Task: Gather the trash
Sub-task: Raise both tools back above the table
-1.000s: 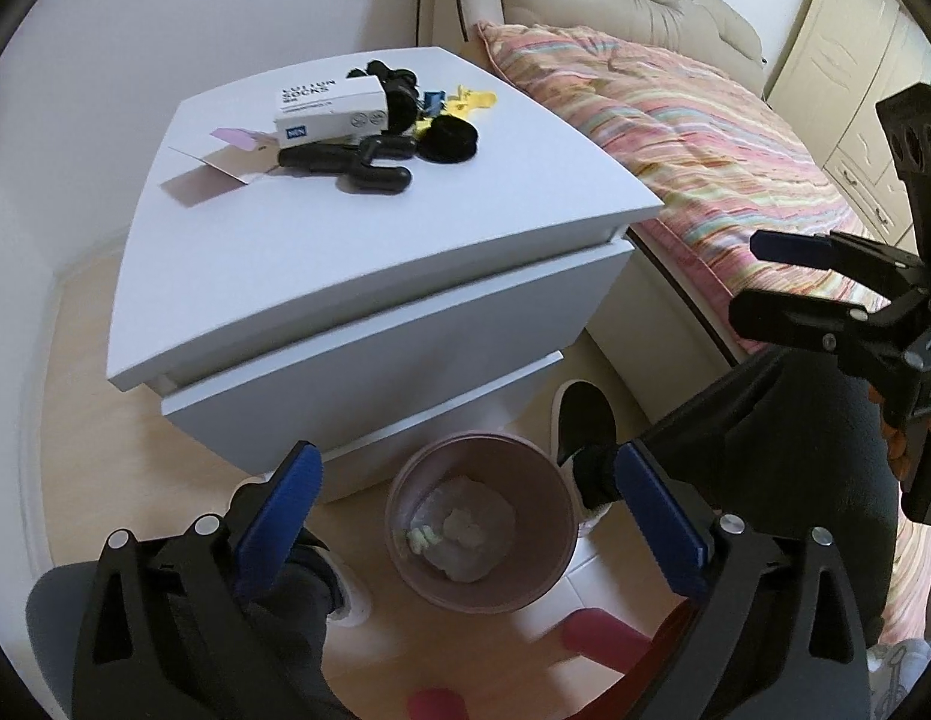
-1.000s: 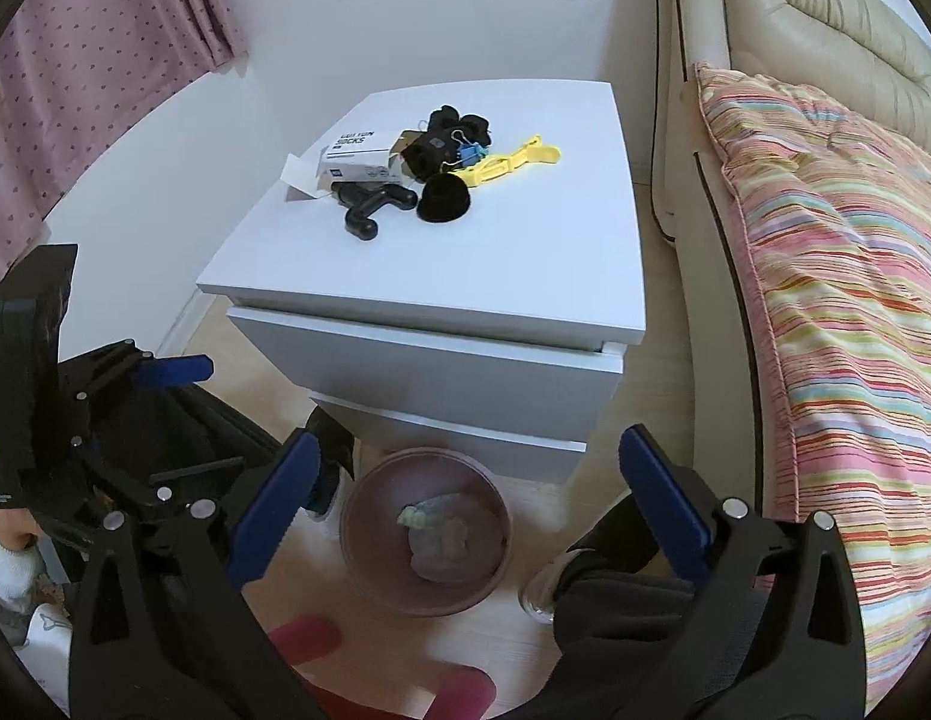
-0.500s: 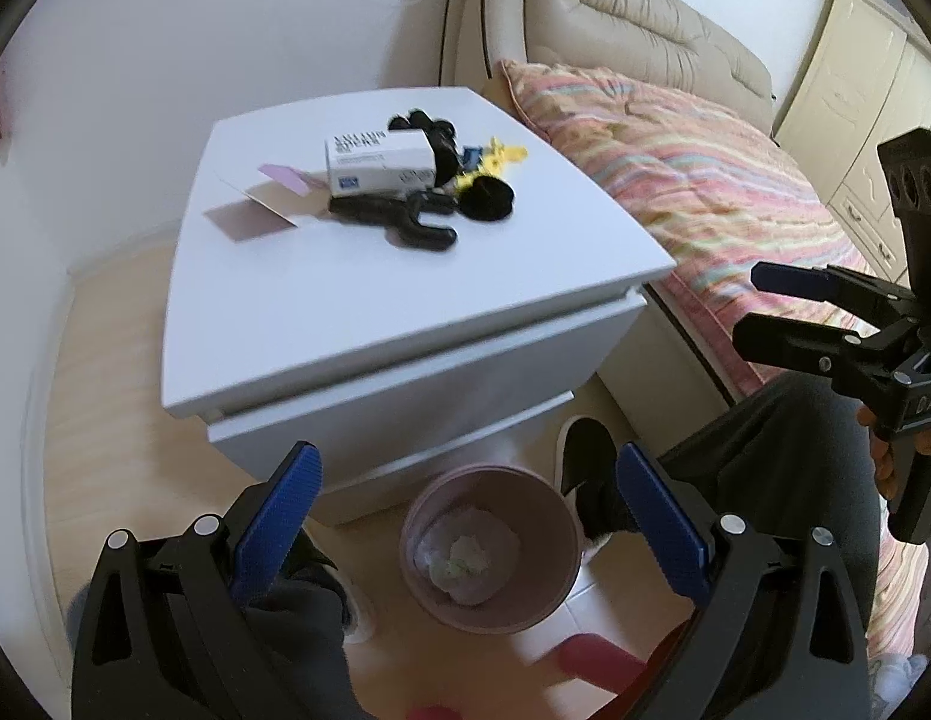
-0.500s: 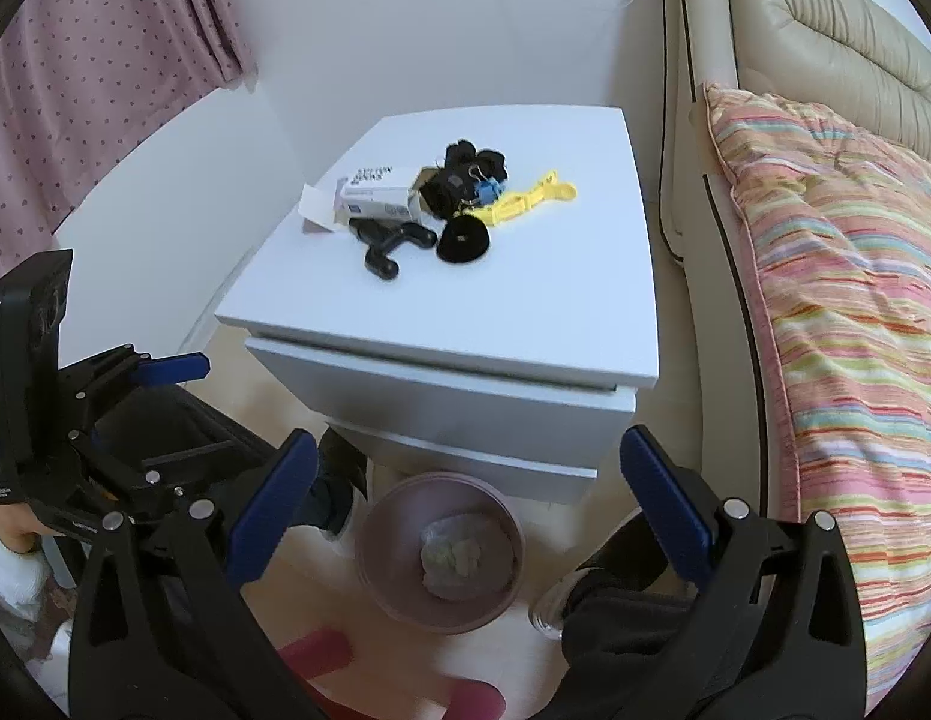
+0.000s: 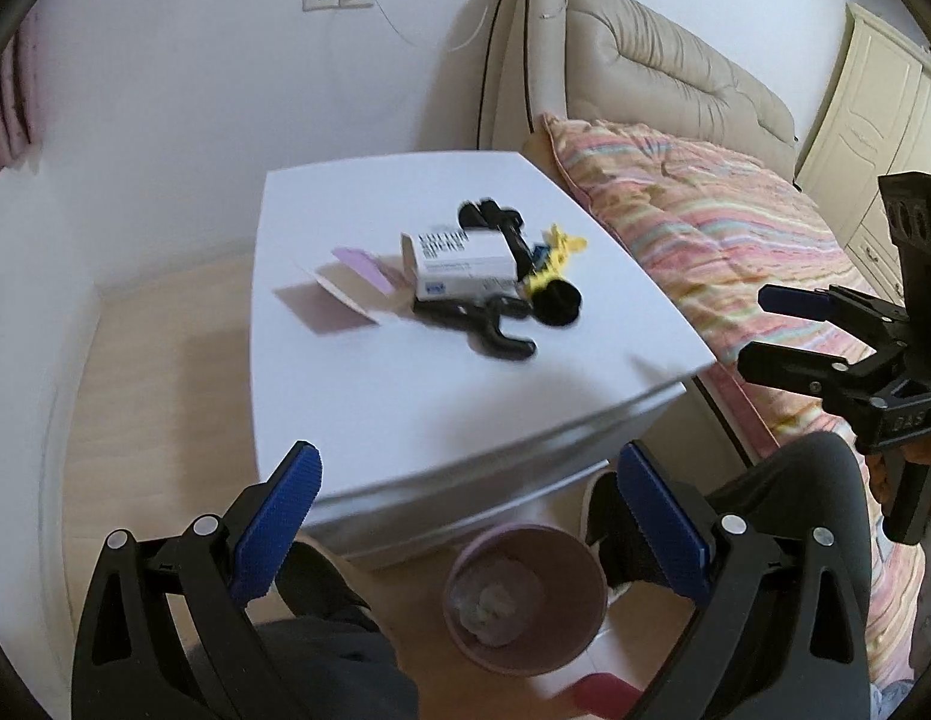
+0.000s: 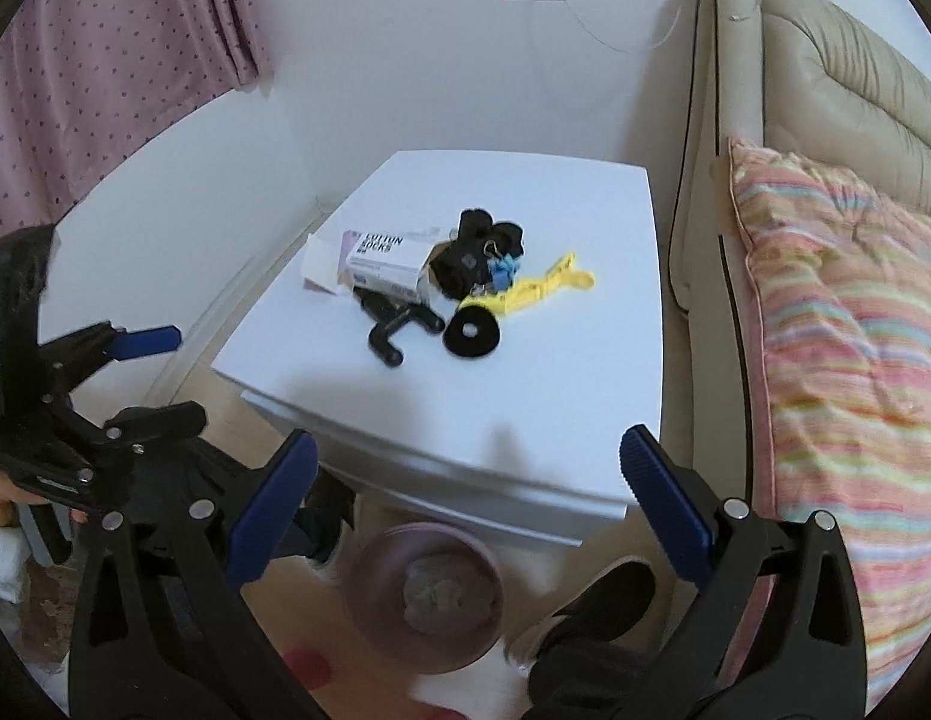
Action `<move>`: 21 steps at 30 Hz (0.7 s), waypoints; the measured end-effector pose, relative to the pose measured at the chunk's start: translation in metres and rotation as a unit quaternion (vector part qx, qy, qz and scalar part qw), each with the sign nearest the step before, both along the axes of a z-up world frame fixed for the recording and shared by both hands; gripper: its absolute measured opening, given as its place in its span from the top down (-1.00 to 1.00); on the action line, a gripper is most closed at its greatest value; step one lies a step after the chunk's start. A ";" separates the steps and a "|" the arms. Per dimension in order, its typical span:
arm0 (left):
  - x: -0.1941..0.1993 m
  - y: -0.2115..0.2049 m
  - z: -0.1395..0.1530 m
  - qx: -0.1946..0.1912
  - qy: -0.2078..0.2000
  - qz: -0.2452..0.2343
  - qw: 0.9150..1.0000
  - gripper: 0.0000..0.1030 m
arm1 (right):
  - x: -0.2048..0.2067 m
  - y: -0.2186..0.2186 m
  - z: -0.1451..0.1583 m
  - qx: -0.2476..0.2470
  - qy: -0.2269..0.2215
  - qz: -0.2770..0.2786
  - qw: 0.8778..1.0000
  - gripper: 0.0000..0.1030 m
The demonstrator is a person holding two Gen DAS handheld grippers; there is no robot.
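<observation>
Fingers: you are holding both pairs spread wide and gripping nothing, left gripper (image 5: 465, 492) and right gripper (image 6: 468, 480) hovering near the nightstand's front edge.
Trash: the white sock box (image 6: 386, 259) and the pink-lined paper (image 5: 345, 282) are lying on the tabletop (image 5: 405, 372), touching black clips and a yellow clip (image 6: 534, 288).
Bin: the pink wastebasket (image 5: 465, 648) is sitting on the floor below, crumpled paper inside.

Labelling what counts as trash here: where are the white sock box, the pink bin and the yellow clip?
white sock box (image 5: 462, 261): left wrist view, on its printed top face.
pink bin (image 5: 588, 585): left wrist view, on its right rim.
yellow clip (image 6: 540, 288): right wrist view, on its middle.
</observation>
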State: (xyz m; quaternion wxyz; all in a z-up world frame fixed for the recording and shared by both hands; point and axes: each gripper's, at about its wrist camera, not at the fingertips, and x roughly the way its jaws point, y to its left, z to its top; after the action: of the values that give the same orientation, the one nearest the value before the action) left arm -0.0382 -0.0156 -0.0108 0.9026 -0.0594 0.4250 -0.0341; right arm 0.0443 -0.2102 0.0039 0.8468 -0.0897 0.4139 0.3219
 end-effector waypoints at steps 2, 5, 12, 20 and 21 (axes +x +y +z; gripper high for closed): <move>0.004 0.005 0.005 0.000 -0.004 0.004 1.000 -0.85 | 0.010 0.007 0.001 -0.011 -0.001 0.006 1.000 -0.92; 0.010 0.011 0.009 0.000 -0.010 0.009 1.000 -0.85 | 0.025 0.019 0.002 -0.025 -0.002 0.020 0.999 -0.92; 0.019 0.020 0.009 -0.004 -0.011 0.018 1.000 -0.85 | 0.061 0.047 -0.016 -0.064 0.019 0.058 0.996 -0.92; 0.024 0.027 -0.003 -0.013 0.003 0.021 1.000 -0.85 | 0.082 0.065 -0.041 -0.087 0.047 0.085 0.991 -0.92; 0.024 0.028 -0.004 -0.013 0.005 0.021 1.000 -0.85 | 0.084 0.067 -0.043 -0.090 0.050 0.089 0.991 -0.92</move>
State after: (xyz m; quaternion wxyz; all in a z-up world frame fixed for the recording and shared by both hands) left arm -0.0142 0.0123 -0.0149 0.9000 -0.0807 0.4280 -0.0201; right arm 0.1280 -0.1430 -0.0387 0.7819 -0.1856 0.4729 0.3613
